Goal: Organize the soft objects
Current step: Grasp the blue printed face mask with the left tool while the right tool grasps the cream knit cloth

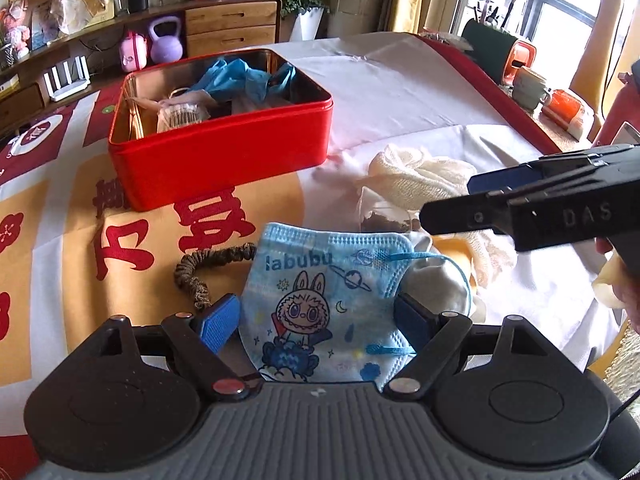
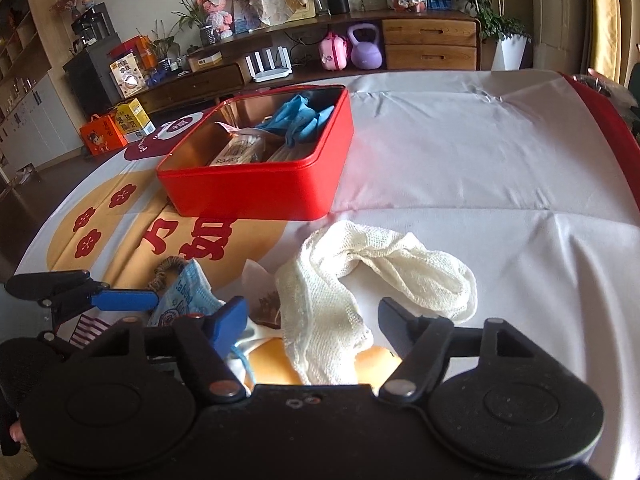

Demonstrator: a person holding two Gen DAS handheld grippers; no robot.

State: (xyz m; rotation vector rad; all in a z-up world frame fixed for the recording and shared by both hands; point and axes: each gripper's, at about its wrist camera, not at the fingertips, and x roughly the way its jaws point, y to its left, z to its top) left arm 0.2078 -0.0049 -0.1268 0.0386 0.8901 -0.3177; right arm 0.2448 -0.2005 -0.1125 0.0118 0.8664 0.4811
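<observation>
Blue mask (image 1: 320,300) lies between the open left tongs (image 1: 320,320). Cream cloth (image 2: 344,288) lies between the right tongs (image 2: 316,320), apparently untouched; red tin (image 2: 256,176) beyond.

**Both grippers angled down, jaws apart**

The left gripper (image 1: 316,320) tilts downward with its blue-padded fingers (image 1: 219,322) spread wide and pressing on nothing. The right gripper (image 2: 312,320) slants down likewise, jaws parted (less widely than the left's). In the left wrist view, a hand (image 1: 624,280) grips its handle.
</observation>
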